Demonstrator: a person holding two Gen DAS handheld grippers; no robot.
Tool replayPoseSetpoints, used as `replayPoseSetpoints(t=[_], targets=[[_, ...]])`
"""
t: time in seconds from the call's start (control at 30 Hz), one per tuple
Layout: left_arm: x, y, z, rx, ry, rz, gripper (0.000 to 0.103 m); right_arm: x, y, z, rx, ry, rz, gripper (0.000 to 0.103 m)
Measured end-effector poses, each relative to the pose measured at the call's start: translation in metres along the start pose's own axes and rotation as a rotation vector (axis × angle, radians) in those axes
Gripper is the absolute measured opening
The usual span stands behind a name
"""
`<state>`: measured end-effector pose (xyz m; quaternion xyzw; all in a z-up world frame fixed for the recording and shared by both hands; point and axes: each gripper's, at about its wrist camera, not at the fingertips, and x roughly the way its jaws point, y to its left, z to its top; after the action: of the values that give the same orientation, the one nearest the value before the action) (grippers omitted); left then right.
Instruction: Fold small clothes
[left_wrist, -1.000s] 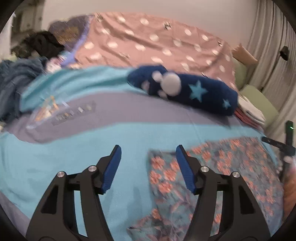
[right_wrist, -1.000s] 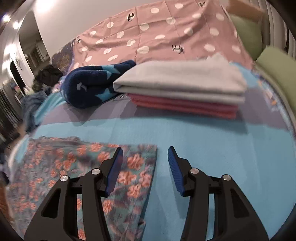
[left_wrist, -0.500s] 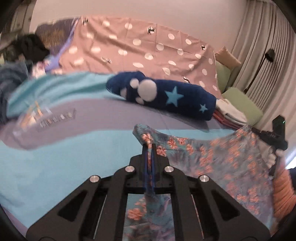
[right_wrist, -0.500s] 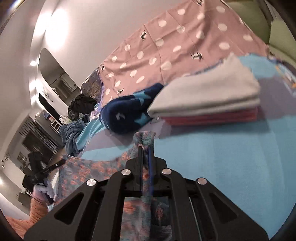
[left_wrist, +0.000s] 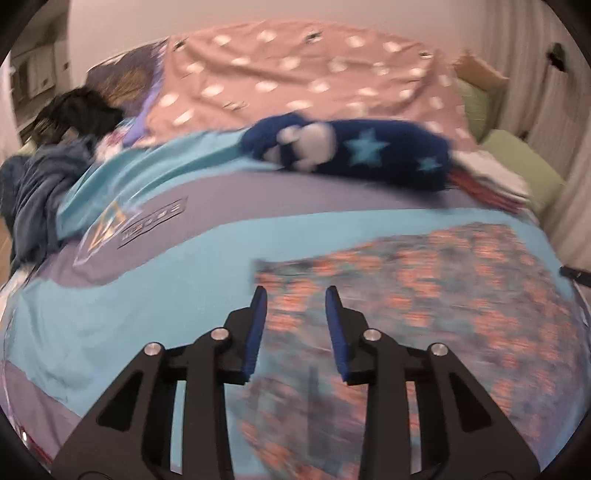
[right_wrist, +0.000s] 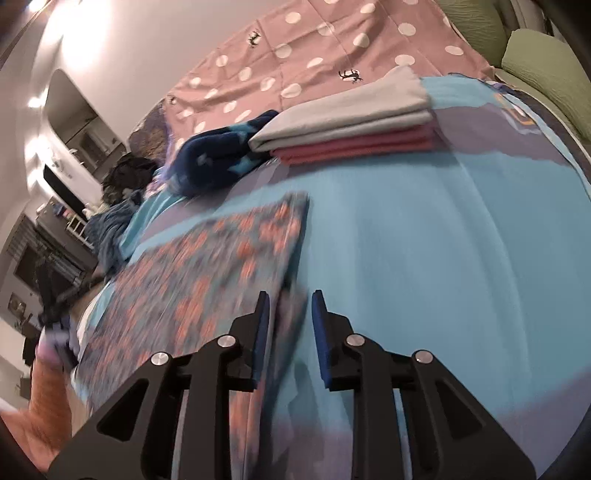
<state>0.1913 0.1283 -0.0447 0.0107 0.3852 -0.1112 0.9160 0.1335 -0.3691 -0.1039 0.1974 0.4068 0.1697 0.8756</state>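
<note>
Floral cloth (left_wrist: 424, 295) under both parted claws

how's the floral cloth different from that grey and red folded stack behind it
The floral cloth lies spread as a single low layer; the folded stack is several neat layers piled up. The floral cloth is patterned with orange flowers on grey-blue; the folded stack is plain, grey over red. The floral cloth lies near the hand-held grippers; the folded stack sits farther back beside a navy star blanket. Both rest on the blue bedspread.
</note>
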Motion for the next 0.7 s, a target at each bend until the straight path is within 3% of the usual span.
replayPoseSetpoints(t=[0.13, 0.3, 0.47, 0.7], targets=[[-0.022, -0.061, -0.009, 0.084, 0.010, -0.131, 0.041, -0.026, 0.005, -0.055, -0.018, 0.033, 0.085, 0.028], [-0.026, -0.154, -0.037, 0.210, 0.092, -0.285, 0.044, -0.043, 0.028, -0.099, -0.136, 0.064, 0.102, 0.033], [-0.024, -0.224, -0.066, 0.294, 0.168, -0.381, 0.044, -0.039, 0.031, -0.114, -0.173, 0.076, 0.066, 0.033], [-0.022, -0.321, -0.092, 0.469, 0.213, -0.478, 0.046, -0.055, -0.008, -0.110, 0.013, -0.026, 0.073, 0.033]])
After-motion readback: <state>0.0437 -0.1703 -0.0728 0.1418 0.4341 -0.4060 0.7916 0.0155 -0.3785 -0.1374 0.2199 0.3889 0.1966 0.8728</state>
